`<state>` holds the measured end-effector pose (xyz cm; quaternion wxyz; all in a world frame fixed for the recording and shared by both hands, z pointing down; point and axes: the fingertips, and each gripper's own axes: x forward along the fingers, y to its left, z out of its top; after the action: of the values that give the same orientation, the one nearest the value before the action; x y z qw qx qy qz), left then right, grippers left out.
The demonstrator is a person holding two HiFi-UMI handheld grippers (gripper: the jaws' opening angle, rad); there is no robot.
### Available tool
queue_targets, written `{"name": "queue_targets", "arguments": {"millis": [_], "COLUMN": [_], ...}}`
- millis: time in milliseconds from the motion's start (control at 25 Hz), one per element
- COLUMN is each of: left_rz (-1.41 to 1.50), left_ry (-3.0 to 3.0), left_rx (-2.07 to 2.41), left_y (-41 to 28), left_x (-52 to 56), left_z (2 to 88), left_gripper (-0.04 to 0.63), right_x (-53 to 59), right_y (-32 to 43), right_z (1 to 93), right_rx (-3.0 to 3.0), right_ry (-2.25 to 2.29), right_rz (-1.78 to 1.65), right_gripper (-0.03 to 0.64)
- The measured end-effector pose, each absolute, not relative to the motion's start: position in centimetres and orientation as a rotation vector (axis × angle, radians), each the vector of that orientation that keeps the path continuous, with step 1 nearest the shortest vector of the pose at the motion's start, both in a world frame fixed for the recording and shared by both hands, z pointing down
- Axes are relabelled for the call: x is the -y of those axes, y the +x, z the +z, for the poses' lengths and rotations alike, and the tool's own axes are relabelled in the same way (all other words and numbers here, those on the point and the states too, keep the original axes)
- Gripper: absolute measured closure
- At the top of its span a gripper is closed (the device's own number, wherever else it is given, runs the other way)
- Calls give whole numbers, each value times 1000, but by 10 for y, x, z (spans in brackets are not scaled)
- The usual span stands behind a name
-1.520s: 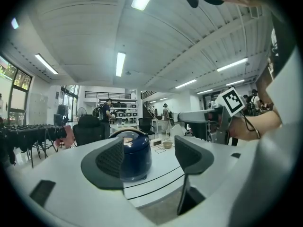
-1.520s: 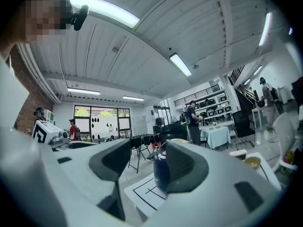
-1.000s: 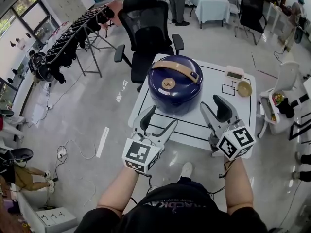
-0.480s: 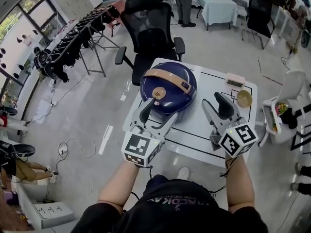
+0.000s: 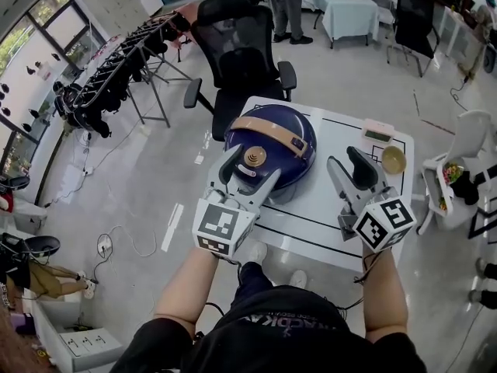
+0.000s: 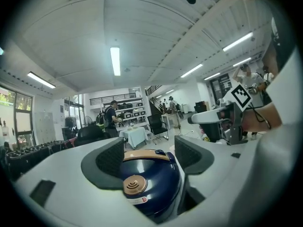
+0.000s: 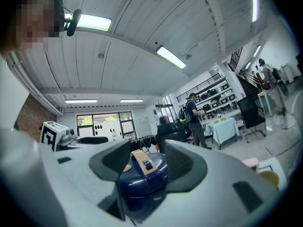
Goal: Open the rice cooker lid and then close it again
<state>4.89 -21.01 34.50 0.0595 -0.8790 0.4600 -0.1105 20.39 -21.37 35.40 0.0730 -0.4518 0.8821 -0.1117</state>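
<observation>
The dark blue rice cooker (image 5: 272, 144) stands on the white table (image 5: 342, 208) with its lid down and a tan handle (image 5: 268, 129) across the top. My left gripper (image 5: 252, 169) is open and reaches over the near-left part of the lid, its fingers on either side of the tan steam cap (image 5: 254, 156). In the left gripper view the cooker (image 6: 149, 183) and the cap (image 6: 134, 184) show between the open jaws of the left gripper (image 6: 149, 150). My right gripper (image 5: 347, 162) is open, empty, and apart from the cooker on its right. In the right gripper view the right gripper (image 7: 147, 157) frames the cooker (image 7: 142, 178).
A small pink-and-white device (image 5: 375, 134) and a wooden bowl (image 5: 393, 159) sit at the table's far right. A black office chair (image 5: 245, 41) stands behind the table, a white chair (image 5: 458, 154) to its right, and a clothes rack (image 5: 116, 68) at far left.
My left gripper has moved forward from the table's near edge to over the cooker's lid, staying open. The right gripper has hardly moved.
</observation>
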Motion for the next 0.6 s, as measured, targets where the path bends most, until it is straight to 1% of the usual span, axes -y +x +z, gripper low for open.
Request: {"name": "queue_targets", "arguments": {"millis": [360,480,560,600], "left_rz": [-448,-503,-534,-552], "left_ry": [-2683,-2672,-2663,-2658], "left_rx": [-1178,-1096,-1041,-1013], "left_y": [43,37,35,34], "left_x": [251,267,277,281], "left_z": [356,362,366,369], "left_gripper": [270,270,270,270], "right_x": [236,246,252,255], "right_y": [187,176,173,172], "right_z": [357,357,358,360], "right_rx": [-2566,-2540,-2503,-2485], "right_ry": [-1471,-1514,-1561,-1582], "right_rz": [-361,-364,-371,-375], "right_gripper": [399,441,538,601]}}
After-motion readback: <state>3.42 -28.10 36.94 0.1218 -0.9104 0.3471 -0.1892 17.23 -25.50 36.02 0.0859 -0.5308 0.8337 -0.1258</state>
